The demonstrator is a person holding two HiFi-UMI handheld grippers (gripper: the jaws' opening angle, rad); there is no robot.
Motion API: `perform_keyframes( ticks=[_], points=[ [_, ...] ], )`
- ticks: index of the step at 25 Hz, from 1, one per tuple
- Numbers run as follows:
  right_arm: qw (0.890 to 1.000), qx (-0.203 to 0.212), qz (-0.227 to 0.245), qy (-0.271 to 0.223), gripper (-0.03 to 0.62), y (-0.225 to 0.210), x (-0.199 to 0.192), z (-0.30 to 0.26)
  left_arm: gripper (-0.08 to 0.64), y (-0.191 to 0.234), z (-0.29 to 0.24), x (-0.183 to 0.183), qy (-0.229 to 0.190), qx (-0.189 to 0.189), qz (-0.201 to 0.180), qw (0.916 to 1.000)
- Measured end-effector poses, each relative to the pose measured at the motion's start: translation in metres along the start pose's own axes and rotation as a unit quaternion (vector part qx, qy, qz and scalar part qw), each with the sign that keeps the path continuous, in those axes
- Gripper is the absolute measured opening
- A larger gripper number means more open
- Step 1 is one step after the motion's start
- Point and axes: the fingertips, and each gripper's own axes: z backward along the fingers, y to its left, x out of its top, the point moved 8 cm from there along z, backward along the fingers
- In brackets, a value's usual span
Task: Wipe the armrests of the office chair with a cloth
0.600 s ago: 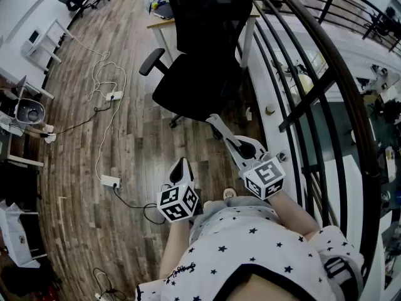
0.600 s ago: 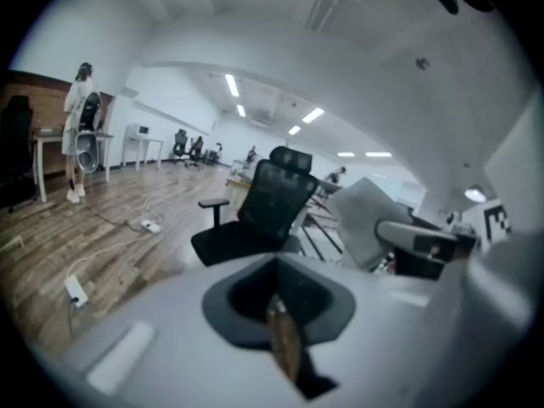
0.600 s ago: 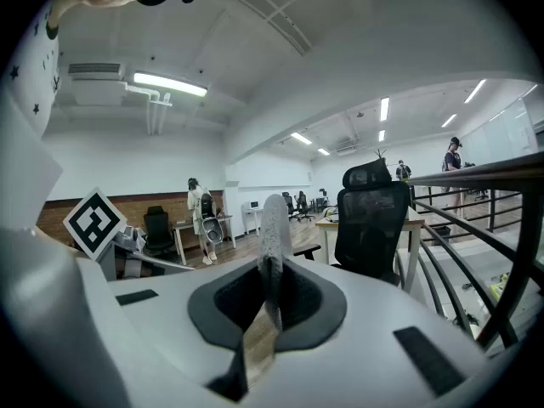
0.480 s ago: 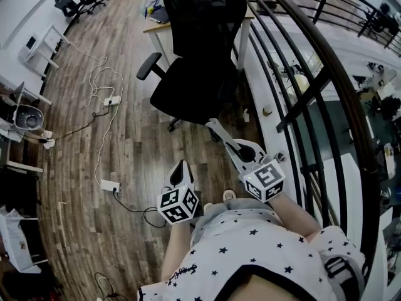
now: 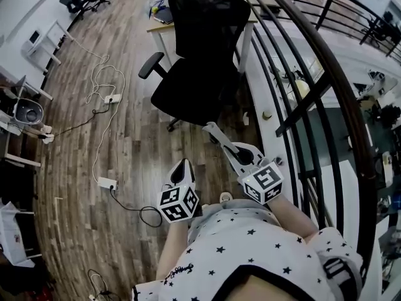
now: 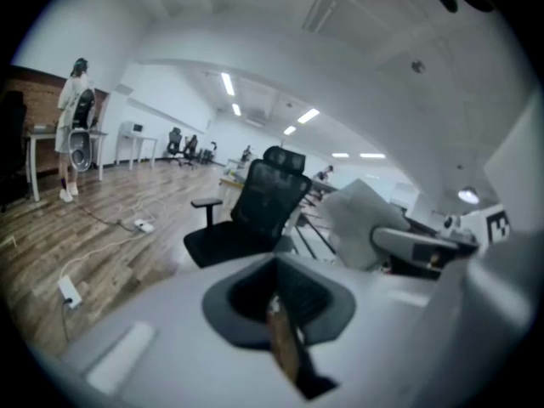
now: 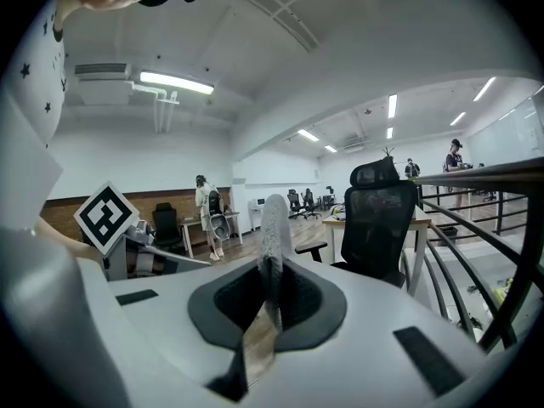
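Note:
The black mesh office chair stands on the wood floor ahead of me, its left armrest sticking out to the side. The same chair shows in the left gripper view, and again as the chair in the right gripper view. My right gripper points toward the seat, still short of it, and is shut on a pale grey cloth that stands edge-on between its jaws. Low and closer to my body, my left gripper is shut with nothing in it. The right armrest is hidden behind the seat.
A desk with clutter stands behind the chair. A dark curved railing runs along the right. White cables and power strips lie on the floor at left. A person stands far off by another desk.
The head view has shifted a little. Both grippers keep nearly the same pose and the same distance from the chair.

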Motion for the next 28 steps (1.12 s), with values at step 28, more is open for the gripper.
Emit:
perform_keyframes(
  ticks=[28],
  points=[
    [1.000, -0.001, -0.029, -0.002, 0.026, -0.052, -0.011, 0.009, 0.008, -0.031, -0.037, -0.009, 0.023, 0.009, 0.016, 0.9996]
  ],
)
